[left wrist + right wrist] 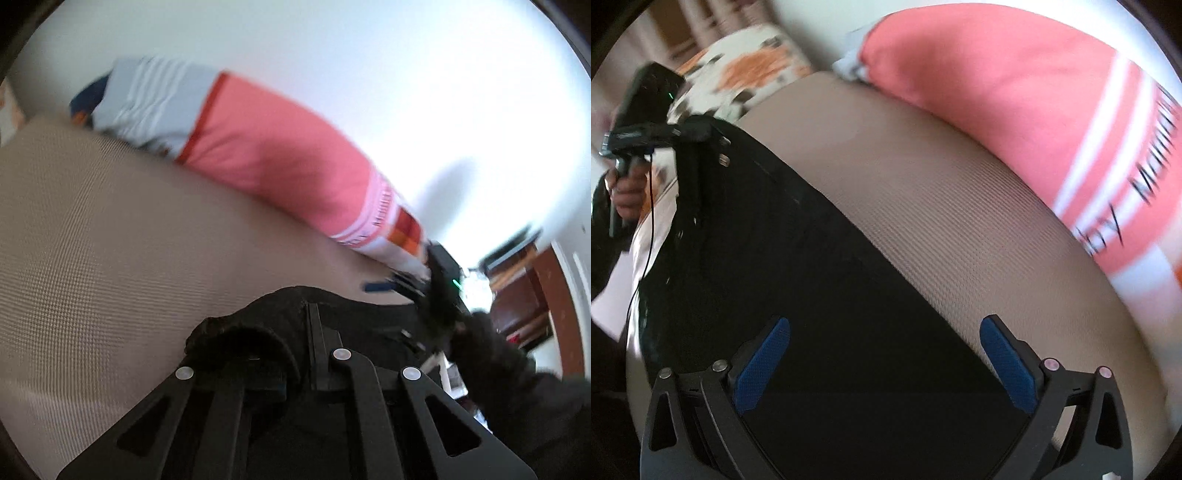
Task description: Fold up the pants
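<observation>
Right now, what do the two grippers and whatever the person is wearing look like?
Both are black plastic frames with silver rivets. The right gripper has blue textured pads. The left gripper has a boxy black top with a small green light, a pistol-style handle and a thin black cable hanging down. A dark sleeve shows behind the right one.

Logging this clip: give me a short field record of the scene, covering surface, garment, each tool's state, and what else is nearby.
surface: beige textured bed cover
garment: black pants, spread flat on the cover
left tool: shut on a bunched edge of the pants
right tool: open, blue pads apart over the pants, nothing gripped
nearby: long pink pillow along the cover's far side, striped grey cloth at one end
image quality: motion blur in both views
</observation>
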`<control>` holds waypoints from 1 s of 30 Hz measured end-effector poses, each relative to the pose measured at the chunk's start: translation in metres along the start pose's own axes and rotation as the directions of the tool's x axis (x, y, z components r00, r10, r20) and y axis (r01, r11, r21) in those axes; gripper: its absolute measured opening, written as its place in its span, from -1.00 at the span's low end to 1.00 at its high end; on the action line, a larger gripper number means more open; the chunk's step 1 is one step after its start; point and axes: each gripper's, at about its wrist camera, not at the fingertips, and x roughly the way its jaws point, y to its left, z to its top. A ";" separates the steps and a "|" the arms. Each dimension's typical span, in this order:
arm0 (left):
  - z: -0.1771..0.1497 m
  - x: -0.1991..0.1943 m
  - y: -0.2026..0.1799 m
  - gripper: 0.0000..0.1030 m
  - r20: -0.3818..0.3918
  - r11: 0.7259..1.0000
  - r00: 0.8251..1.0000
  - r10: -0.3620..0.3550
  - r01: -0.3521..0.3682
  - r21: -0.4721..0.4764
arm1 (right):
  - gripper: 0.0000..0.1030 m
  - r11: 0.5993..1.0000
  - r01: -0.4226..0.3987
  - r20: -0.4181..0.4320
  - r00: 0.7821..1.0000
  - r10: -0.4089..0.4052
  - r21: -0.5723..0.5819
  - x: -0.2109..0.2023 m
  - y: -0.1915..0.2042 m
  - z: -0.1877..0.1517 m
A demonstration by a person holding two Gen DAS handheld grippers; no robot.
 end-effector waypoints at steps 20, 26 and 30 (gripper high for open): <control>-0.023 -0.037 -0.028 -0.85 0.043 0.998 0.997 0.065 -0.064 -0.024 | -0.48 0.990 -0.114 -0.277 0.957 0.086 -0.087 -0.002 -0.068 -0.038; -0.025 -0.036 -0.028 -0.85 0.039 0.994 0.994 0.099 -0.098 -0.041 | -0.82 0.993 0.068 -0.137 0.987 -0.081 -0.097 -0.034 -0.050 -0.056; -0.031 -0.046 -0.035 -0.85 0.042 0.993 0.992 0.119 -0.118 -0.019 | -0.83 0.967 0.246 -0.009 0.969 -0.247 -0.066 -0.072 -0.020 -0.071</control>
